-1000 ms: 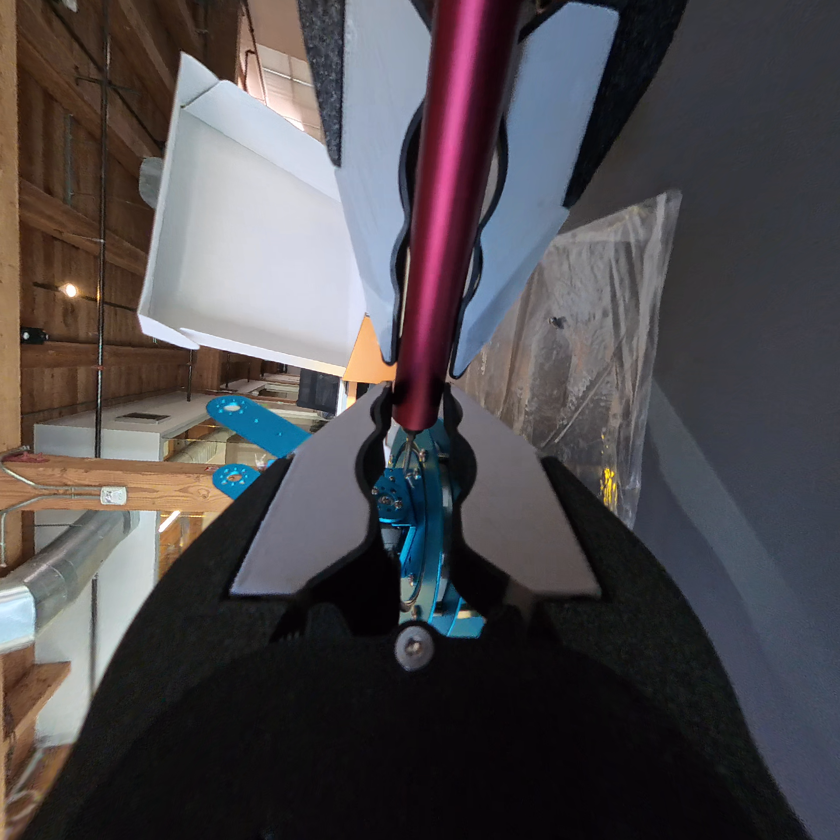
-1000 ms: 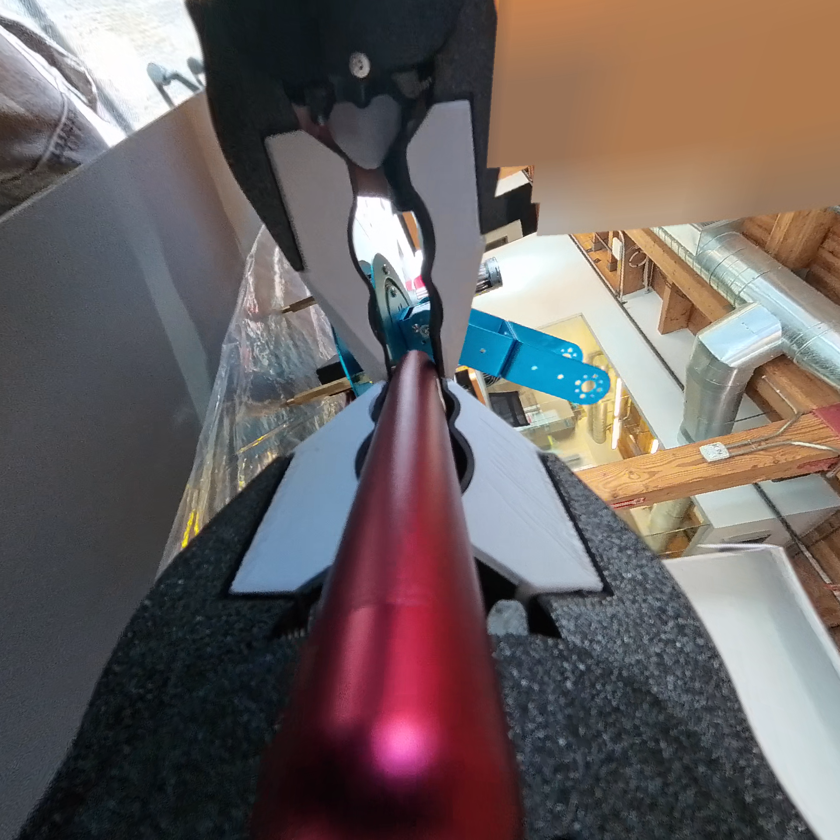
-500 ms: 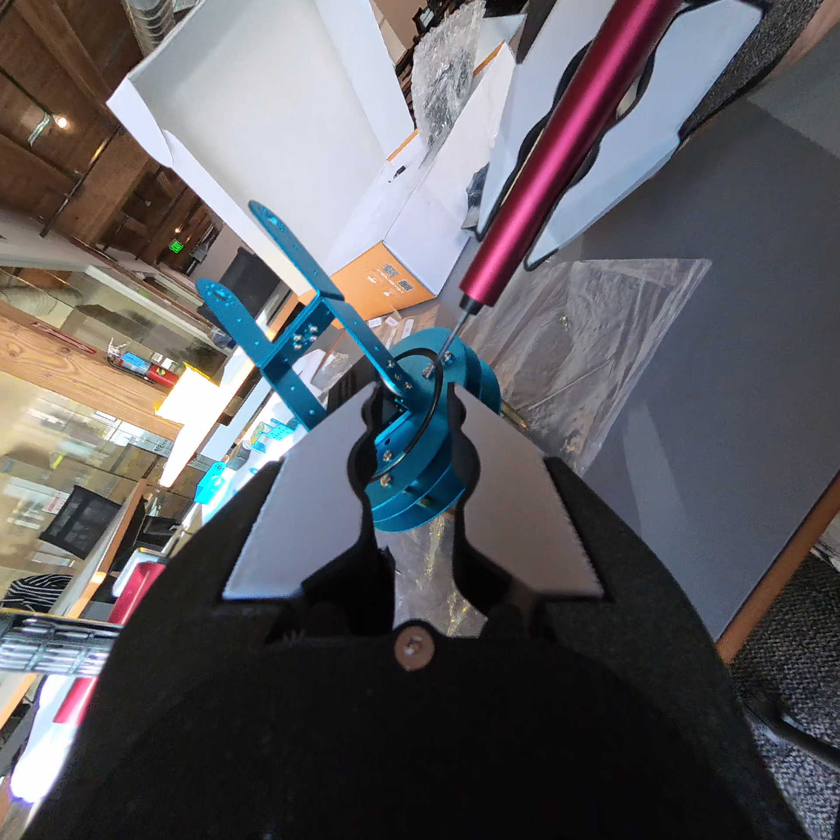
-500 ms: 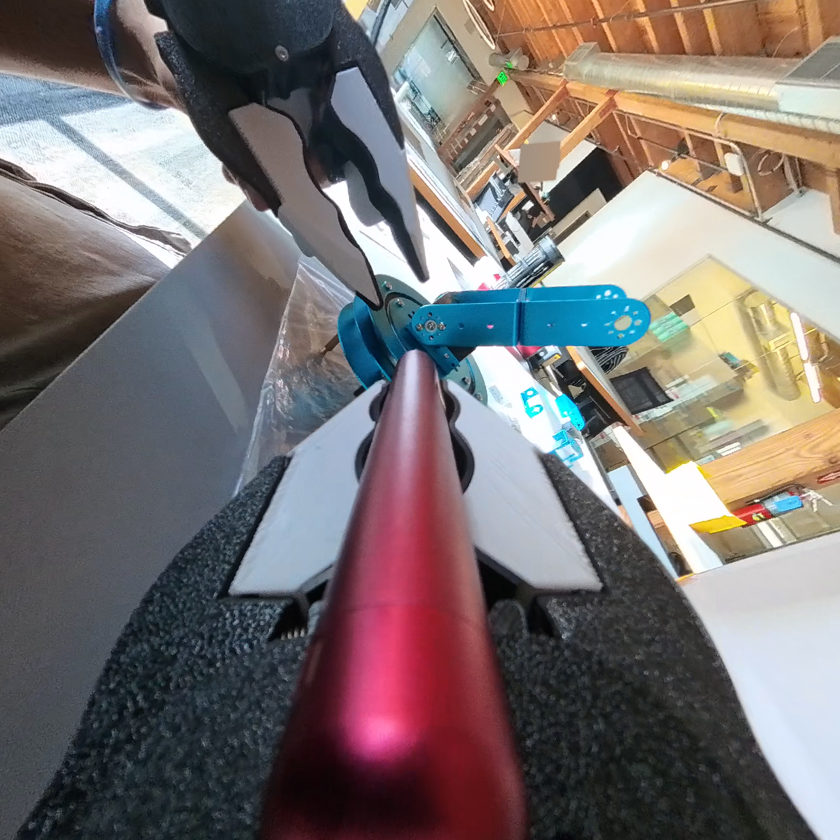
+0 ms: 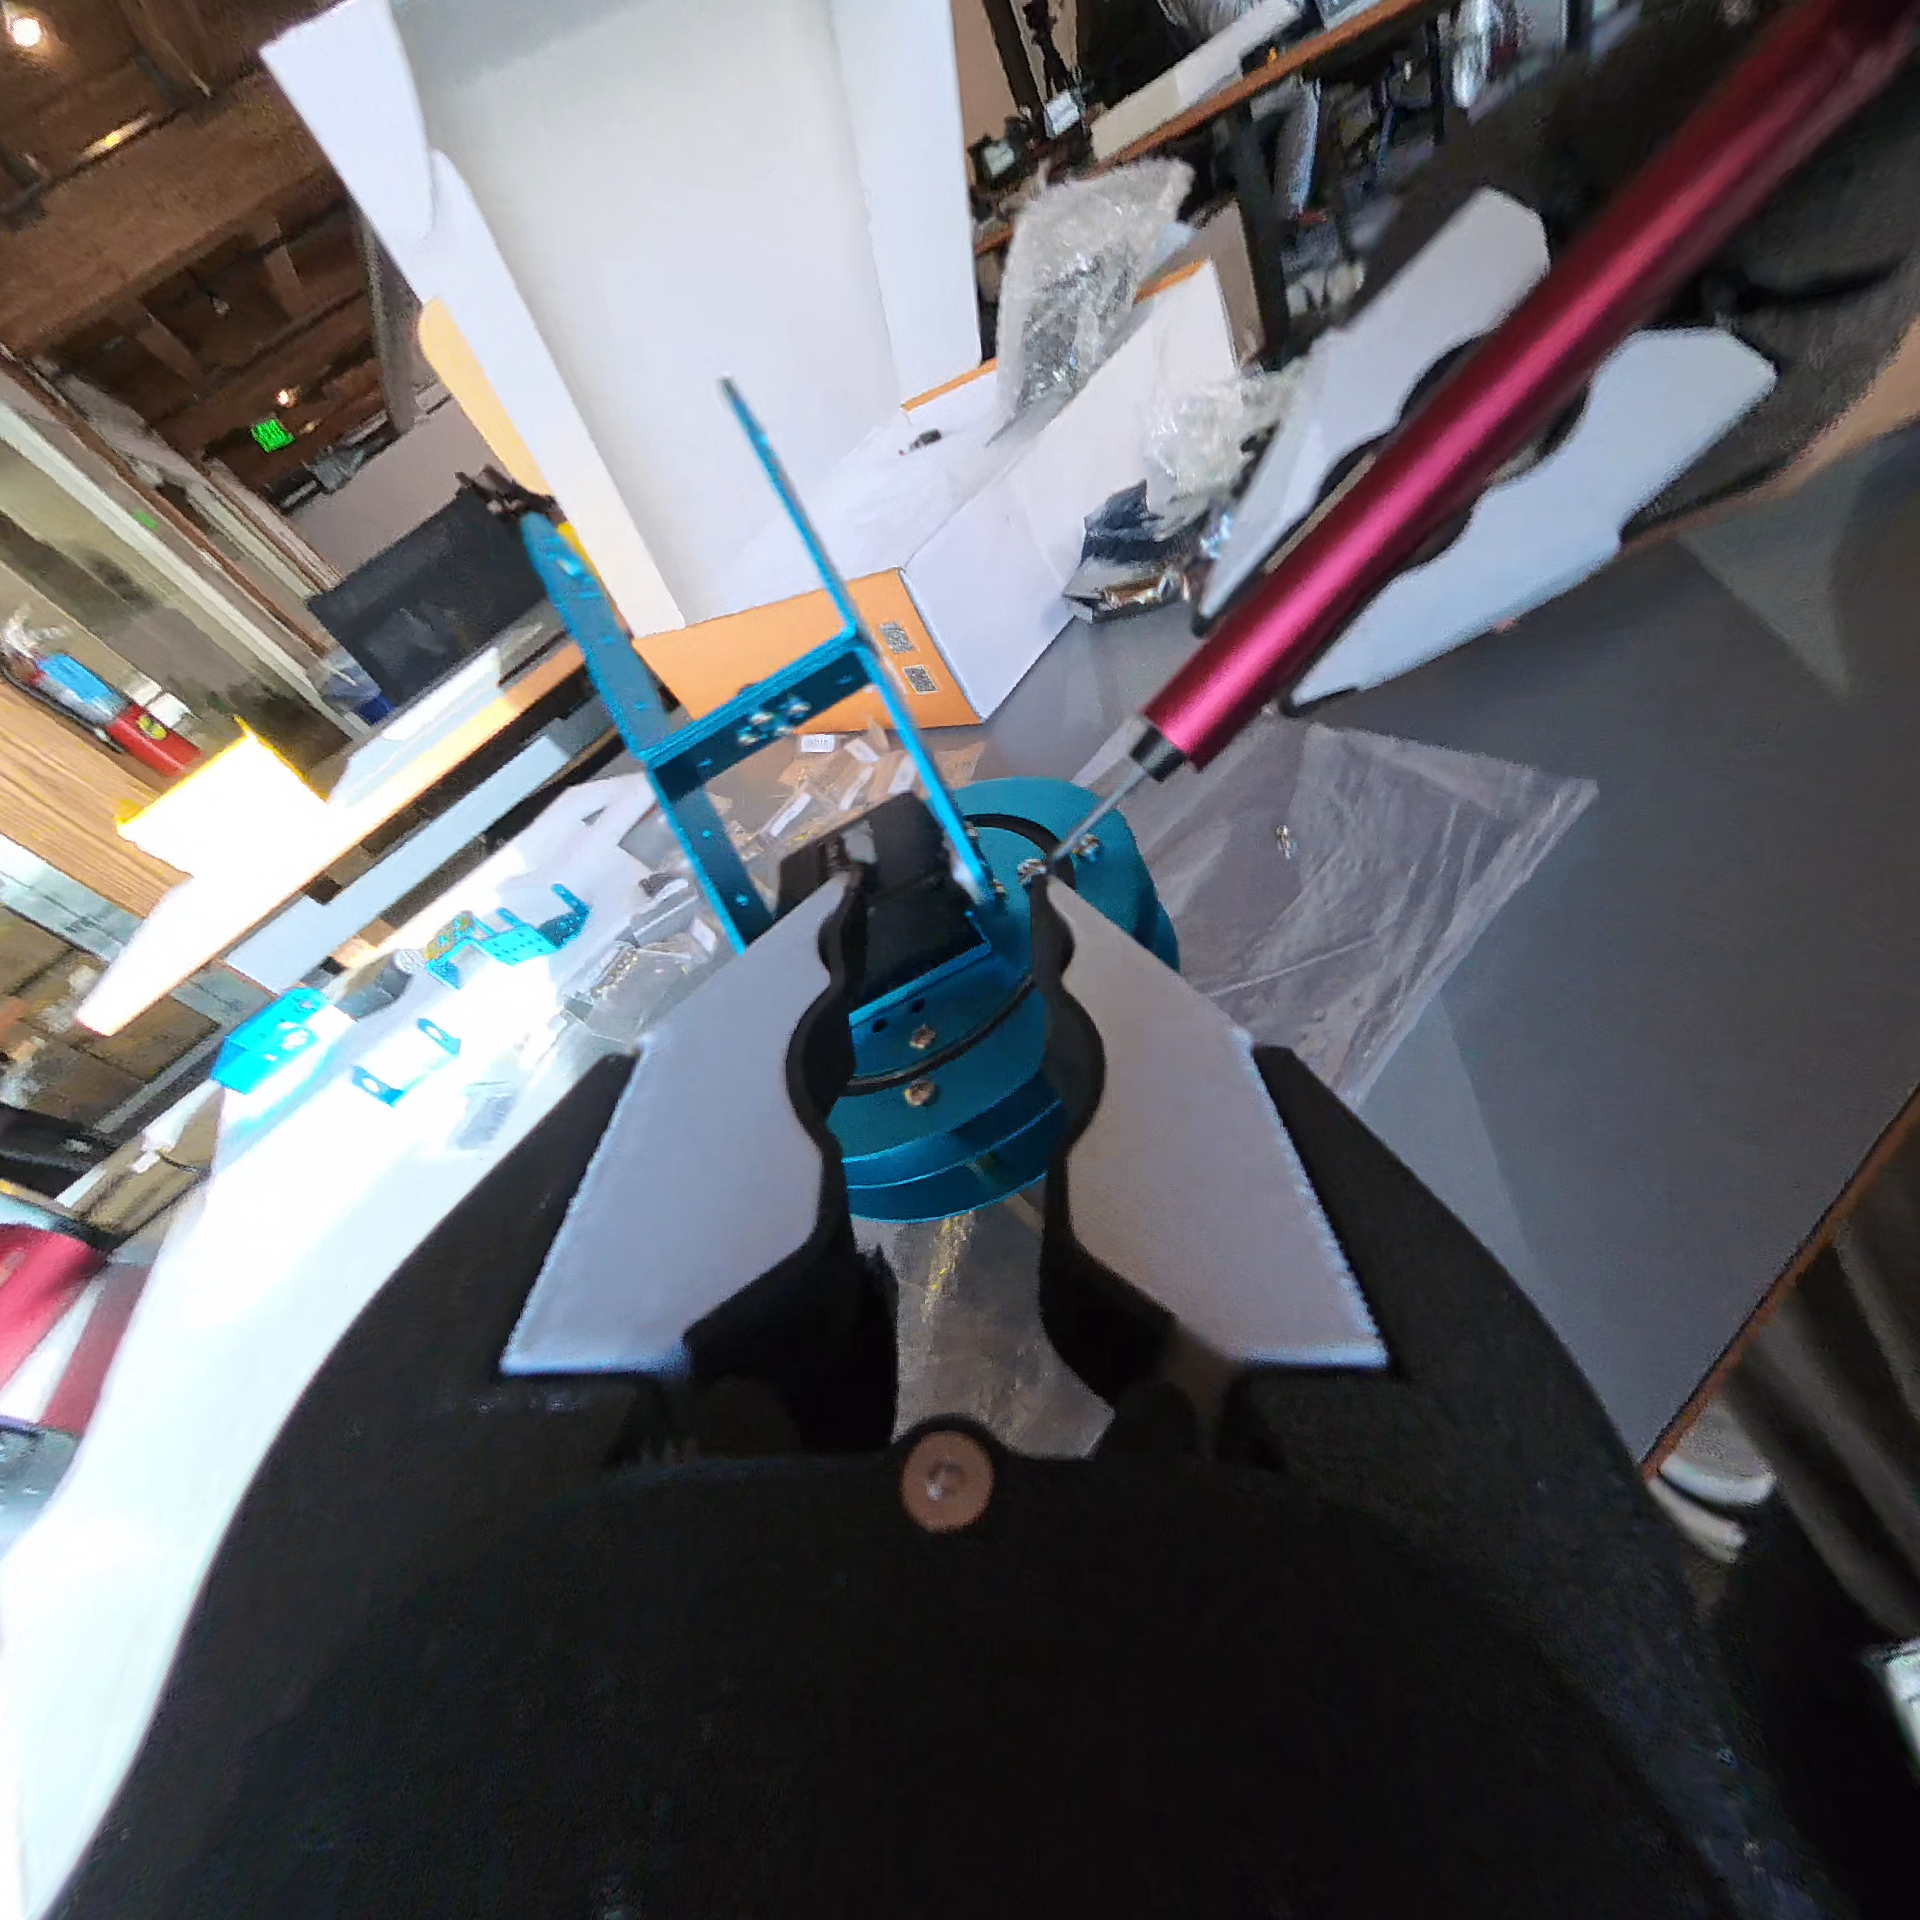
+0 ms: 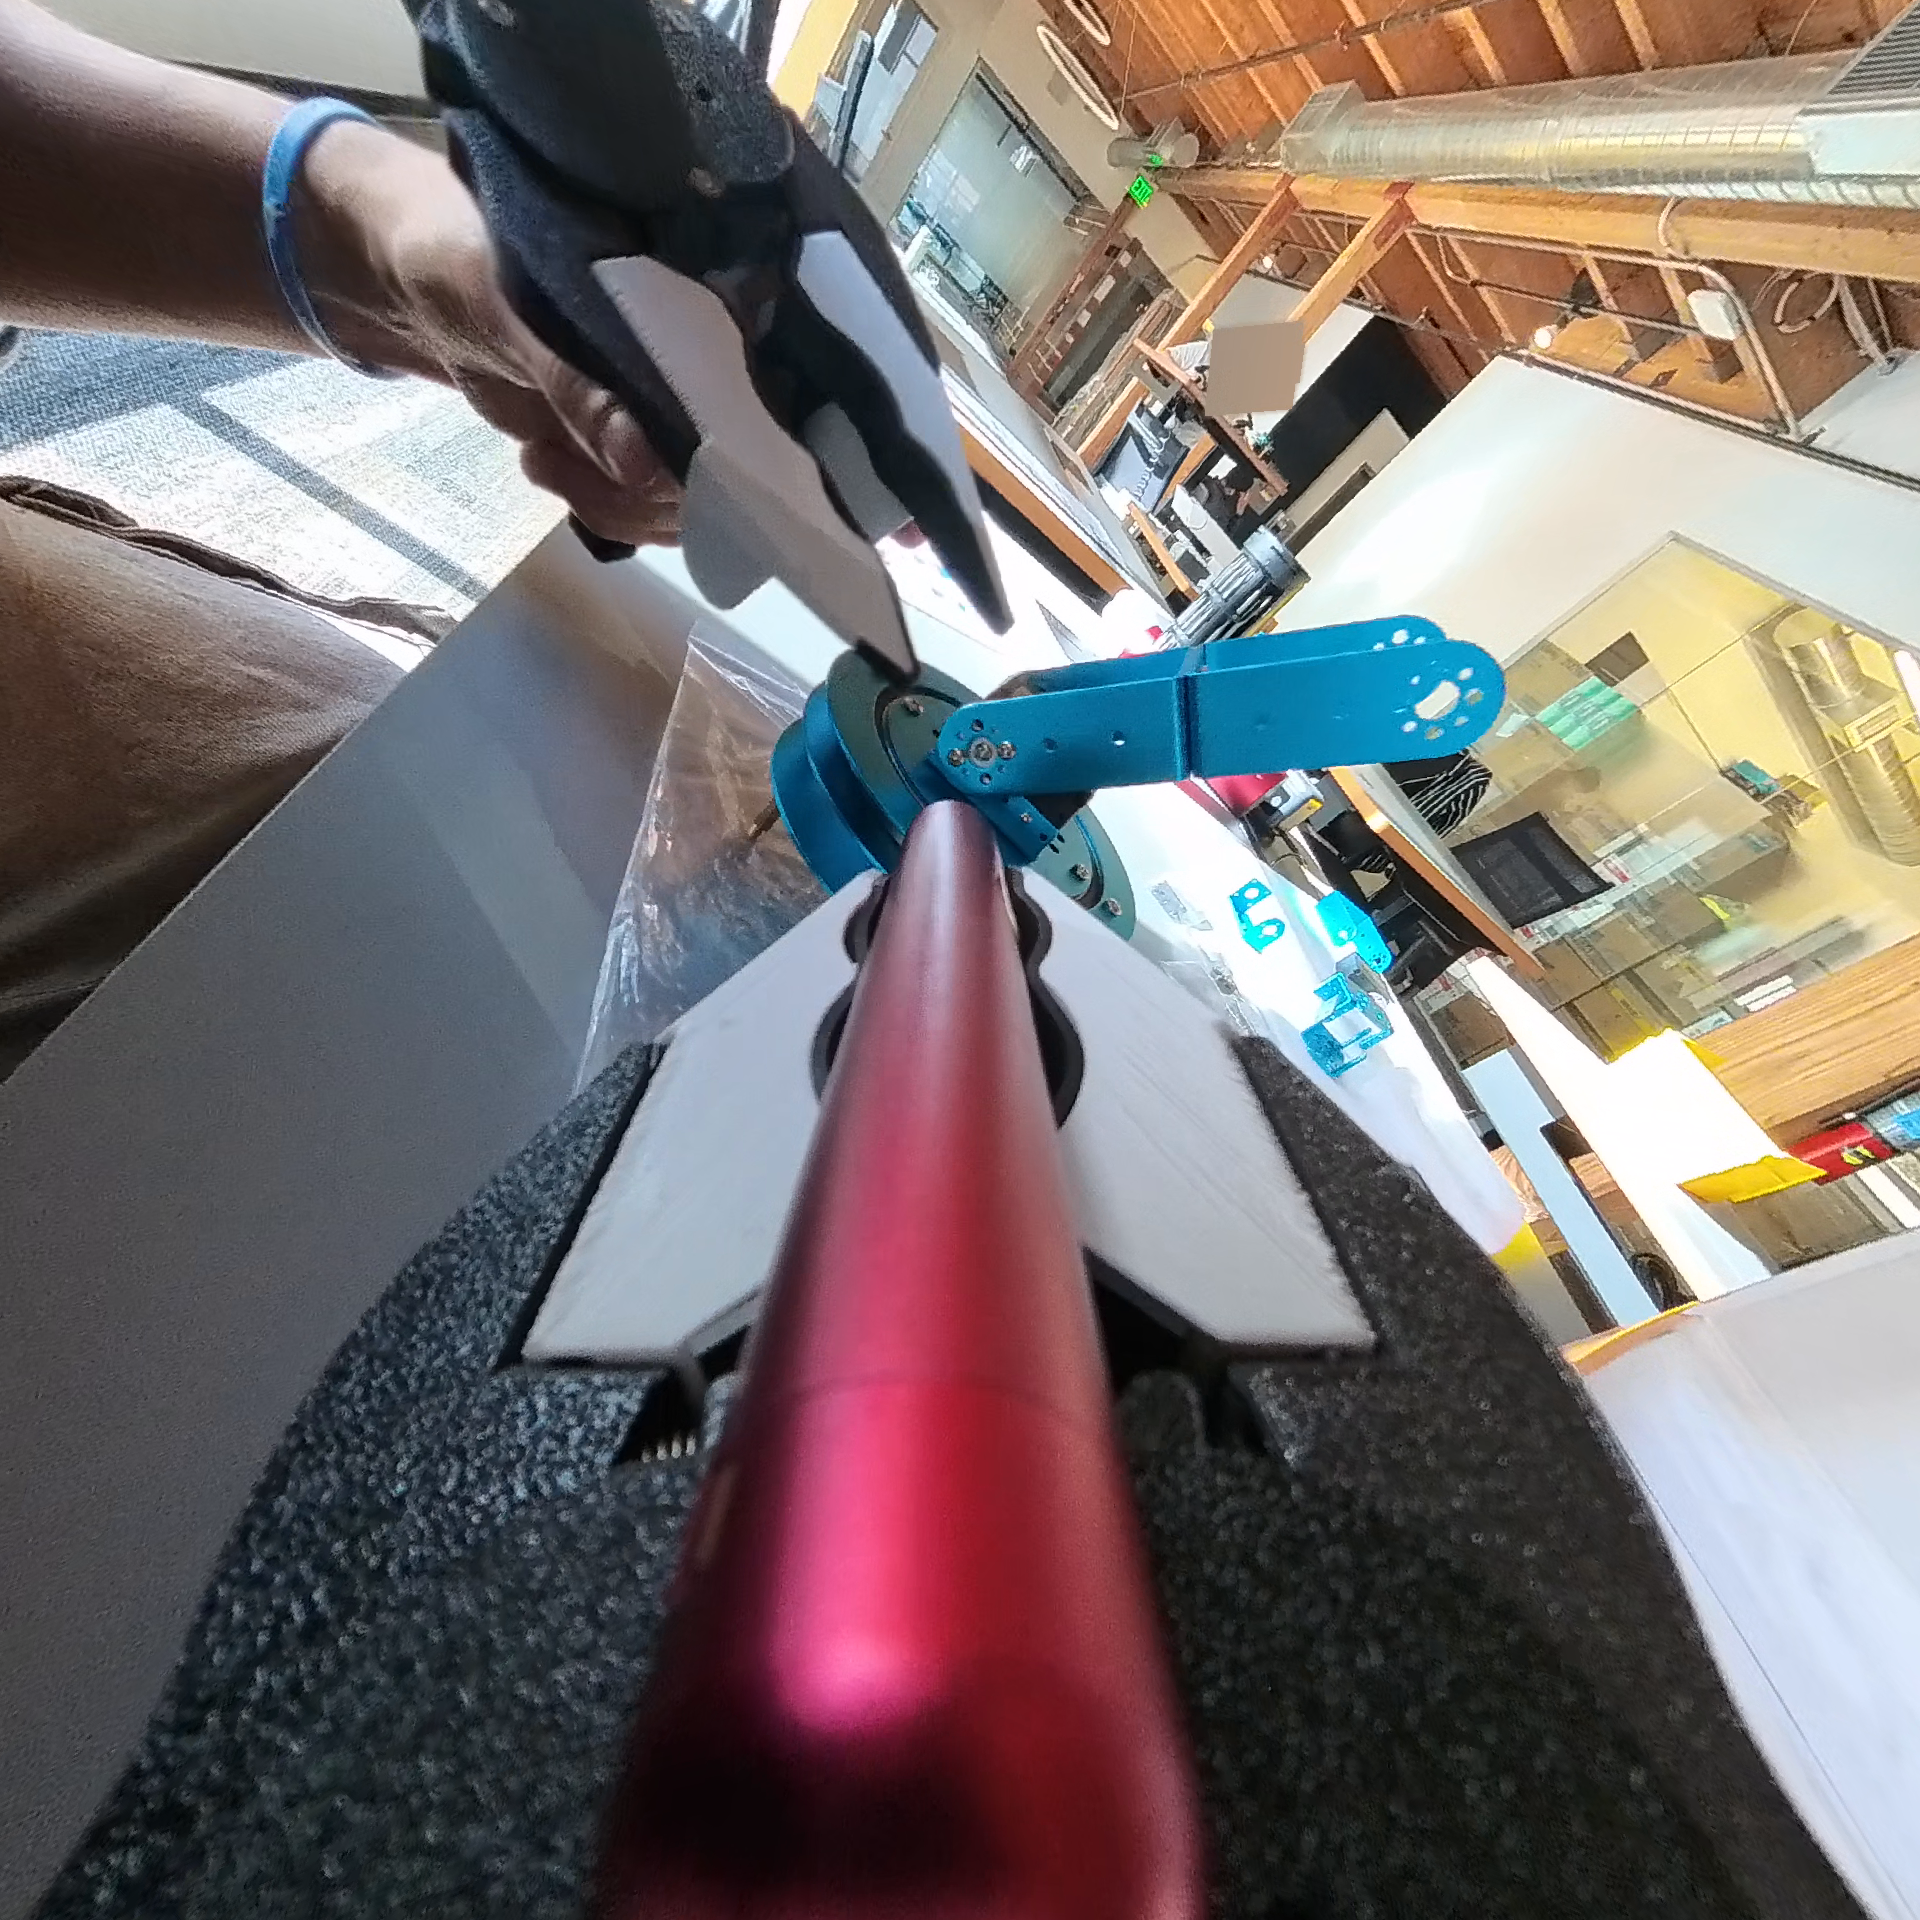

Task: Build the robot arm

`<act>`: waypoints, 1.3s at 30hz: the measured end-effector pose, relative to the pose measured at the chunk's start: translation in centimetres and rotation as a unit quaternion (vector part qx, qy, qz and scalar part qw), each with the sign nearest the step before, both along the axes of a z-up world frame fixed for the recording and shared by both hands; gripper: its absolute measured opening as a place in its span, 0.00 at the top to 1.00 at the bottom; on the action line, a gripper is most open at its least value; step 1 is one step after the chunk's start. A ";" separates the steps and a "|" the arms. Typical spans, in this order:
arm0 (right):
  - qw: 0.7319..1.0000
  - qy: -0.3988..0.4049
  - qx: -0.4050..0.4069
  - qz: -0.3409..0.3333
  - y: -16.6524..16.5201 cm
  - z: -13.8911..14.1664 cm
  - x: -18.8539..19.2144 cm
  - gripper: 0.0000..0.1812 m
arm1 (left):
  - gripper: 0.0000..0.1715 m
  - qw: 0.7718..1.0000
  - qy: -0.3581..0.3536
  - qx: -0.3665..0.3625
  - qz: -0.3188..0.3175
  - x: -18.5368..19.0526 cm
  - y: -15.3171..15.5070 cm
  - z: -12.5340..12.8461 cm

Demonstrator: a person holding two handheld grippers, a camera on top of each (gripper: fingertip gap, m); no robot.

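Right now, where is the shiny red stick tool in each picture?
Left wrist view: the red screwdriver slants in from the upper right, its tip at the blue round base.
Right wrist view: it fills the middle, clamped in the right claw.
Shared landmark: the blue round base.

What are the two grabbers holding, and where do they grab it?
The right gripper grips the red screwdriver around its handle. The left gripper straddles the blue round base; whether it pinches it cannot be told.
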State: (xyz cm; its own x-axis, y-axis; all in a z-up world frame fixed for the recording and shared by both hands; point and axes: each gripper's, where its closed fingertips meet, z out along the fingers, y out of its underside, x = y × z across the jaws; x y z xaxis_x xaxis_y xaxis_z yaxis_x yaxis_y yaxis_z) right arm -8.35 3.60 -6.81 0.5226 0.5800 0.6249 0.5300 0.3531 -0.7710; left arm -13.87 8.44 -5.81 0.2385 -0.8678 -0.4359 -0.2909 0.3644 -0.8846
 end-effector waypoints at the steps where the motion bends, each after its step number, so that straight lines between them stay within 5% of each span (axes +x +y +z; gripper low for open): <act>1: 1.000 -0.001 0.004 -0.003 0.0 0.1 0.0 0.88 | 0.82 1.000 -0.011 -0.021 0.005 -0.1 0.5 0.3; 11: 0.999 -0.012 0.036 -0.012 -0.3 0.2 0.1 0.88 | 0.65 0.988 -0.047 -0.147 0.000 0.4 2.0 0.1; 25: 0.997 -0.020 0.066 -0.017 -0.1 0.4 -0.7 0.88 | 0.63 0.983 -0.067 -0.168 0.028 0.2 3.0 0.5; 39: 0.999 0.023 -0.029 -0.026 -0.6 0.1 0.7 0.88 | 0.66 0.991 -0.048 -0.122 0.025 0.1 1.8 0.4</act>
